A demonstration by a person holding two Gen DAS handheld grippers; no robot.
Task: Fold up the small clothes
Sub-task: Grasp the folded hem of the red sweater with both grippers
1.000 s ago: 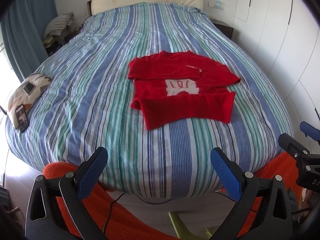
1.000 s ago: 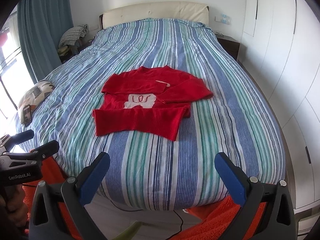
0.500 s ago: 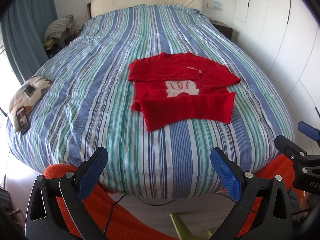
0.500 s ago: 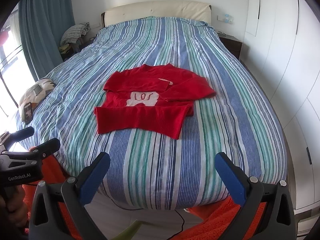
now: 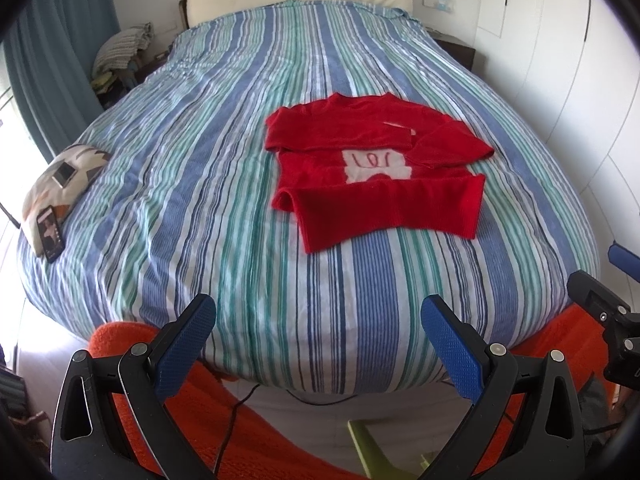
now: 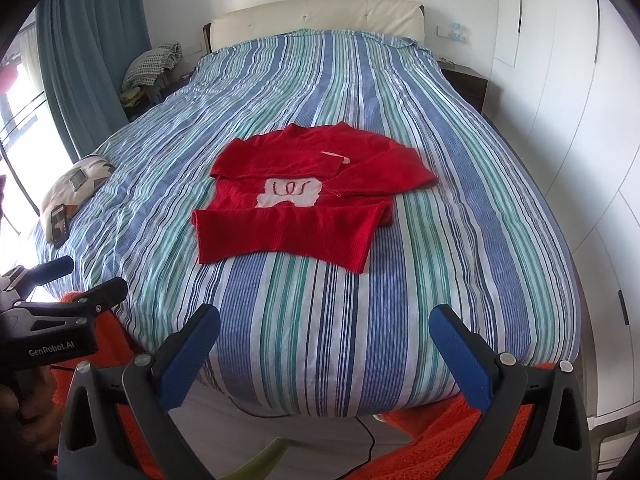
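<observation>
Two tongs, left (image 5: 318, 322) and right (image 6: 324, 330), agape, empty; red sweater (image 5: 376, 176) mid-bed, phone (image 5: 50, 233) on cushion (image 5: 64, 180) far left.

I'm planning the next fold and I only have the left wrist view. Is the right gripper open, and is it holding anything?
Observer: The right wrist view shows the right gripper open, with its fingers wide apart and nothing between them. It is well clear of the red sweater.
Operator: Can you see my left gripper from the outside?
Observer: Yes. The left gripper shows at the left edge of that view, open, by the foot corner of the bed. Its body is printed GenRobot.AI.
Operator: Who's holding it?
Observer: A hand is partly visible under its body, at the lower left edge.
</observation>
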